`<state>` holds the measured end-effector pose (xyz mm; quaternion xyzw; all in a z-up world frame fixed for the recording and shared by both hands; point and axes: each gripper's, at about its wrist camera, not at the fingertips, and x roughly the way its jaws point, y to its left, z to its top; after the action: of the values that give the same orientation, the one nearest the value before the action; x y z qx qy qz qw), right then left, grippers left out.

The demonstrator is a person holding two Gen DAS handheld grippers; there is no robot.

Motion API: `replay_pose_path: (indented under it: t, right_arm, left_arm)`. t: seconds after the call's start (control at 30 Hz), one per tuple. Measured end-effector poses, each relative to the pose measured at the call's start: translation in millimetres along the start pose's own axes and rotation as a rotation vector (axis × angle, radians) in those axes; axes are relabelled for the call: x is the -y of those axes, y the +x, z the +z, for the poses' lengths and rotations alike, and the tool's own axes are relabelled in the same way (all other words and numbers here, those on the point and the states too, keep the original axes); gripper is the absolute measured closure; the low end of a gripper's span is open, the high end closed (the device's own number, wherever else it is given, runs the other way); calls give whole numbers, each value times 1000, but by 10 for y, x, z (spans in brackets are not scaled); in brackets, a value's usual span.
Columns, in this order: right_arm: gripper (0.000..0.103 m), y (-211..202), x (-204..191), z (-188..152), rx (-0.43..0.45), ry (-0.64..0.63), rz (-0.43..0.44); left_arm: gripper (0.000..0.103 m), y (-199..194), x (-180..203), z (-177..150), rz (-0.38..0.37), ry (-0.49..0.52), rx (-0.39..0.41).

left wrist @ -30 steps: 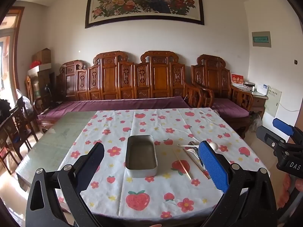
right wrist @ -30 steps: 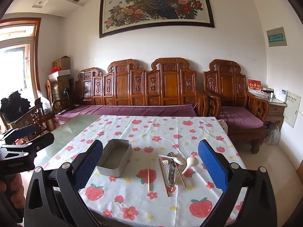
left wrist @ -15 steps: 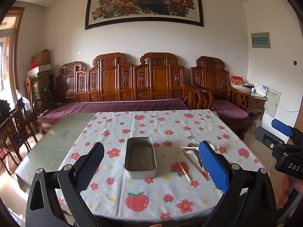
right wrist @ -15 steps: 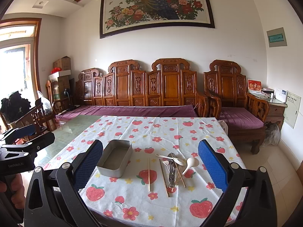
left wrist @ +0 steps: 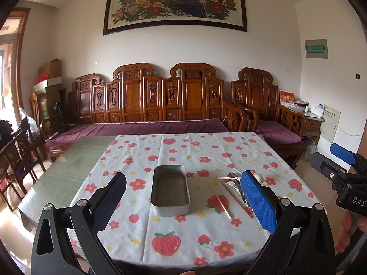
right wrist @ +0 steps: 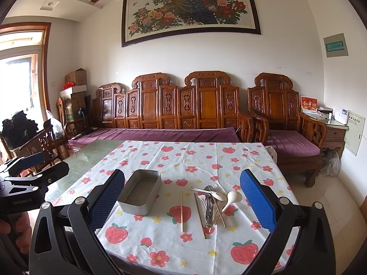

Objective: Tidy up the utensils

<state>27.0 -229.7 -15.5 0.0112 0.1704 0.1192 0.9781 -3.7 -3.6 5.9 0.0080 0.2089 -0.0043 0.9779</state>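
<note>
We are holding the left gripper [left wrist: 183, 197] over the near edge of the table, its jaws spread wide and gripping nothing. The right gripper [right wrist: 182, 197] is hovering likewise, jaws parted and empty. The metal tin [right wrist: 140, 192] is sitting open on the strawberry tablecloth [right wrist: 206, 158], left of centre. Just right of it the utensils [right wrist: 209, 202] are lying loose: chopsticks [right wrist: 182, 210], pale spoons [right wrist: 232, 199] and a metal piece overlapping in a small heap.
</note>
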Motion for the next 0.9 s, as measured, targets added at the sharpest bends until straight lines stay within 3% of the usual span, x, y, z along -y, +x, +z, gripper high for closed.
replay_pose_path:
  t: [0.9]
  right_arm:
    - [2, -87, -71, 55, 8, 2, 1]
  left_arm:
    - [6, 0, 1, 7, 1, -3, 3]
